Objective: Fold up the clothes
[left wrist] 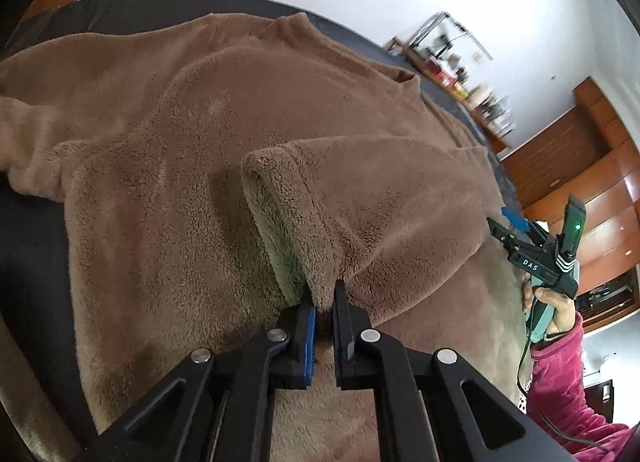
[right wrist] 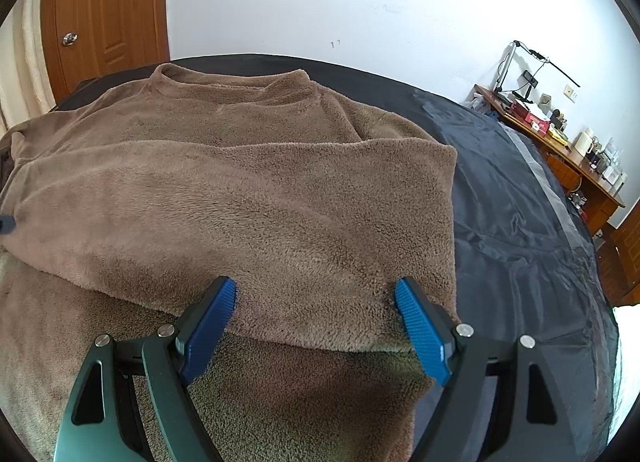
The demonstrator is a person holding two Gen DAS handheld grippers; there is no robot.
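brown fleece sweater (right wrist: pixel 224 197) lies on dark bed cover (right wrist: pixel 512 221), right sleeve folded across the chest; left gripper (left wrist: pixel 324 326) pinches the sleeve cuff (left wrist: pixel 280 197), right gripper (right wrist: pixel 316 326) hovers wide, so likely mid sleeve-fold, next lay cuff flat.

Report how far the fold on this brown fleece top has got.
Done: one side of the brown fleece top is already folded across its body on the dark bed cover. In hand: the left gripper is shut on a sleeve cuff; the right gripper is open. Left: laying that sleeve and folding the top up.
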